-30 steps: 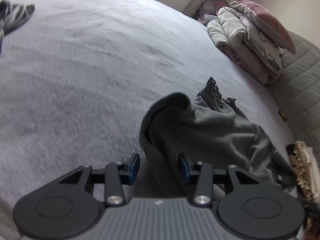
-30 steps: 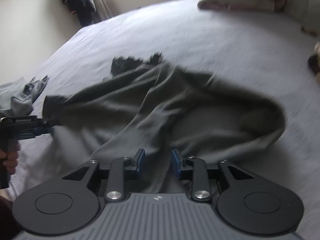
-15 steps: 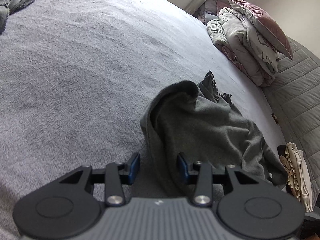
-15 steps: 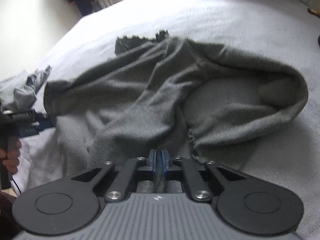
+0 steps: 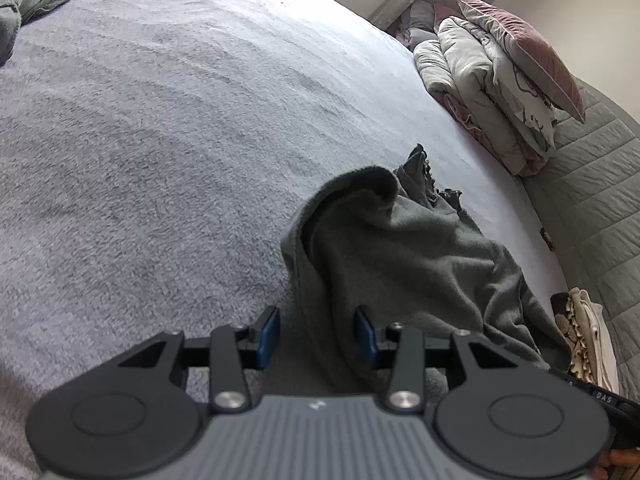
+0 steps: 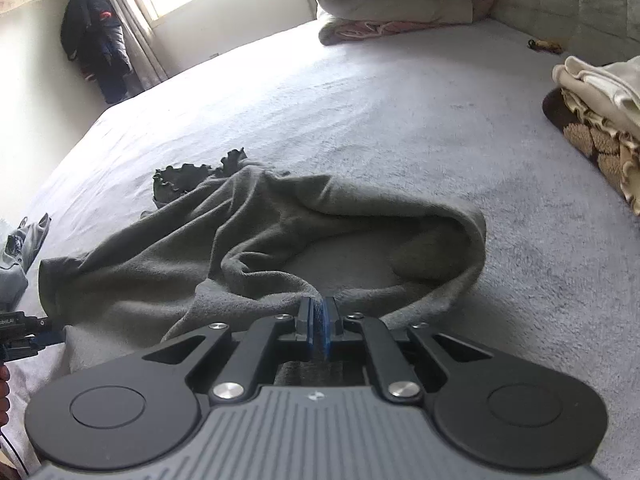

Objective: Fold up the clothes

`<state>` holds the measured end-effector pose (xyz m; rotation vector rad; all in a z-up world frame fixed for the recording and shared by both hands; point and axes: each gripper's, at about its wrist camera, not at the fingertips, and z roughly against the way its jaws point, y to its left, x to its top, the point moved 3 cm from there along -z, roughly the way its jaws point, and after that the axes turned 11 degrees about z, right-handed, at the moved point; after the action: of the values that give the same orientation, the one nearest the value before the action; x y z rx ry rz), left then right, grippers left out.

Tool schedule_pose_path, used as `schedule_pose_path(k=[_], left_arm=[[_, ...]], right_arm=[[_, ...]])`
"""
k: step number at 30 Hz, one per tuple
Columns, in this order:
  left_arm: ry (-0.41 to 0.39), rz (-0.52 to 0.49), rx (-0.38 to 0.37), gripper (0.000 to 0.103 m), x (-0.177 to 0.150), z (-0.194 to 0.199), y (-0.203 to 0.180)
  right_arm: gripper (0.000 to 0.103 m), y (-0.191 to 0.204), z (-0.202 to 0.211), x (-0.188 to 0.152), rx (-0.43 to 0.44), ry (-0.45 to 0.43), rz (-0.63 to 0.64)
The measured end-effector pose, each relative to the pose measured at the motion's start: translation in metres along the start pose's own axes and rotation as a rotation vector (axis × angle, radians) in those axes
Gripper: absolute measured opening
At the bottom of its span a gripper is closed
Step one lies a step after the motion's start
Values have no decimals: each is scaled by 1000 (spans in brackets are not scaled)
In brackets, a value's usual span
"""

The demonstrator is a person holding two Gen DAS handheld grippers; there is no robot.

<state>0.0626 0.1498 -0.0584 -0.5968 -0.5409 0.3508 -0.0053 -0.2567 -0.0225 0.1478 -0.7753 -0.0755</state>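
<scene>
Right wrist view: right claw (image 6: 319, 322) pinched shut on grey garment (image 6: 248, 240) hem, lower centre; left claw (image 5: 317, 336) half-open astride, seemingly not gripping. Folding barely begun.

The garment (image 6: 256, 240) at frame centre is soft, matt grey fleece with a napped surface. The bedcover (image 5: 160, 128) is pale, fuzzy plush cloth. The grippers' (image 6: 319, 328) bodies are matt black plastic with shiny metal pivot screws and glossy blue pads. Upper right, the pillow (image 5: 524, 40) looks velvety.
</scene>
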Motion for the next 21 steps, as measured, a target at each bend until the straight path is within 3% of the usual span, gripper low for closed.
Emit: schedule_pose_path(k=[5, 7, 9, 11, 12, 21], left_arm=[[-8, 11, 6, 41, 1, 0, 1], [-7, 10, 3, 41, 1, 0, 1], [-4, 0, 0, 38, 2, 0, 0], [1, -15, -6, 19, 1, 1, -2], [6, -23, -11, 16, 0, 1, -3], [39, -78, -18, 16, -1, 7, -1]], right_arm=[[10, 7, -3, -4, 10, 33, 35], [27, 10, -3, -6, 35, 44, 40], [33, 12, -2, -7, 60, 50, 43], [33, 16, -2, -8, 71, 56, 58], [34, 17, -3, -9, 69, 59, 67], [34, 18, -9, -11, 63, 90, 53]])
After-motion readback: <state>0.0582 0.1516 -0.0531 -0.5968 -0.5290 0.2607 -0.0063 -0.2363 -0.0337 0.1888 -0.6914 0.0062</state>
